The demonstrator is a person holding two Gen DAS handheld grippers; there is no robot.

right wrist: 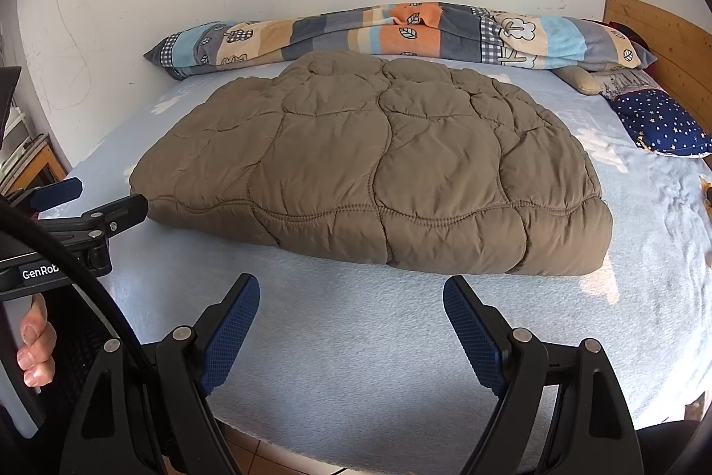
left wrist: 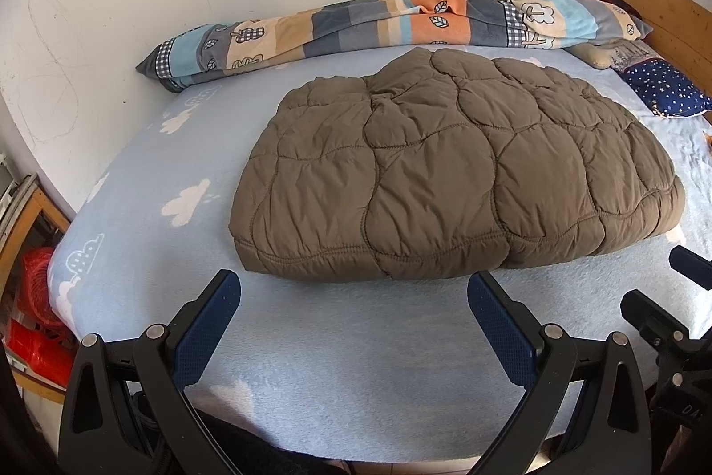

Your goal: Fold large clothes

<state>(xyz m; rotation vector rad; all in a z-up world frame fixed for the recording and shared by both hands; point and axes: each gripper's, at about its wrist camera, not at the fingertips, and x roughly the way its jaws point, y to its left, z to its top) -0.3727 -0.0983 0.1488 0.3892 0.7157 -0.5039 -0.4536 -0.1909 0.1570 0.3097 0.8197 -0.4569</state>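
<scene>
A brown quilted padded garment (left wrist: pixel 449 163) lies folded into a thick bundle in the middle of the bed (left wrist: pixel 311 363), its stitched hem toward me. In the left wrist view my left gripper (left wrist: pixel 353 283) hovers over the blue sheet just short of that hem, jaws wide open and holding nothing. The right wrist view shows the same garment (right wrist: pixel 378 168), with my right gripper (right wrist: pixel 351 286) likewise open and empty in front of its near edge. Each gripper shows at the side of the other's view: the right gripper (left wrist: pixel 667 297) and the left gripper (right wrist: pixel 95 199).
A rolled patchwork blanket (left wrist: pixel 391 25) lies along the white wall behind the garment. A navy star-print pillow (left wrist: pixel 667 92) and a wooden headboard (left wrist: pixel 654 7) are at the right. Red items (left wrist: pixel 35 297) sit by a wooden frame beside the bed at the left. A person's fingers (right wrist: pixel 35 346) grip the left handle.
</scene>
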